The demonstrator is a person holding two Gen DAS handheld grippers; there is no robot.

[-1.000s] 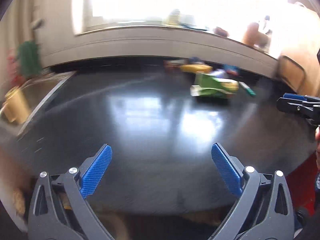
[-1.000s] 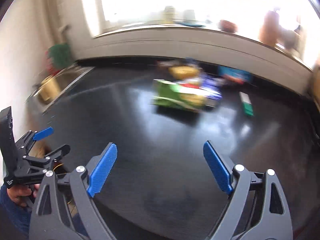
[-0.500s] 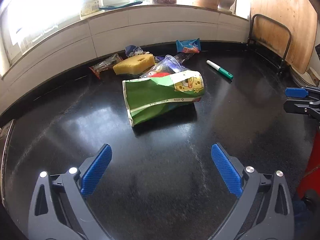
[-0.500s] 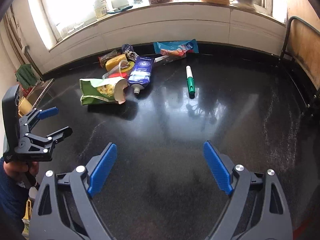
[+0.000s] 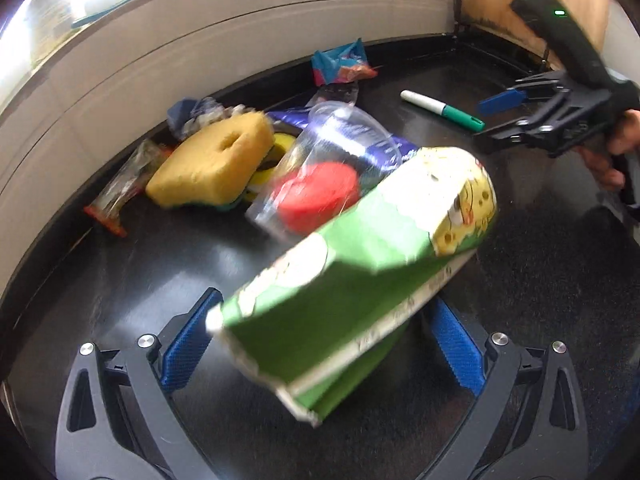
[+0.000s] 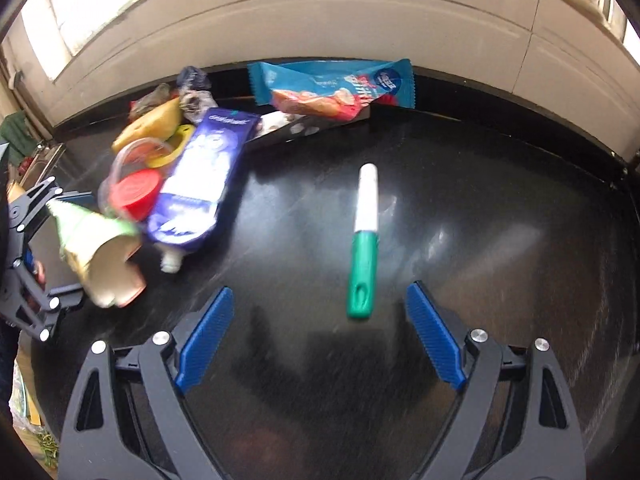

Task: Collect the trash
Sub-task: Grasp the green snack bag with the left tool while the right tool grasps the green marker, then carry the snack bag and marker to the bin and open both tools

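A crumpled green snack carton (image 5: 352,280) lies on the black counter, its near end between the open fingers of my left gripper (image 5: 320,344); I cannot tell if they touch it. It also shows in the right wrist view (image 6: 96,248). Behind it lie a clear plastic cup with a red lid (image 5: 320,188), a yellow sponge (image 5: 212,160), a blue tube (image 6: 200,184) and a blue snack wrapper (image 6: 332,84). My right gripper (image 6: 320,332) is open and empty, with the green cap of a marker (image 6: 364,240) just beyond its fingertips.
The black counter (image 6: 500,208) ends at a pale tiled wall (image 6: 360,20) close behind the litter. A crumpled clear wrapper (image 5: 120,188) lies at the far left. A metal rack (image 5: 480,0) stands at the right corner. A sink (image 6: 40,160) is at the far left.
Both grippers have moved forward. The left one now has the green carton between its open fingers. The right one has come up to the marker.
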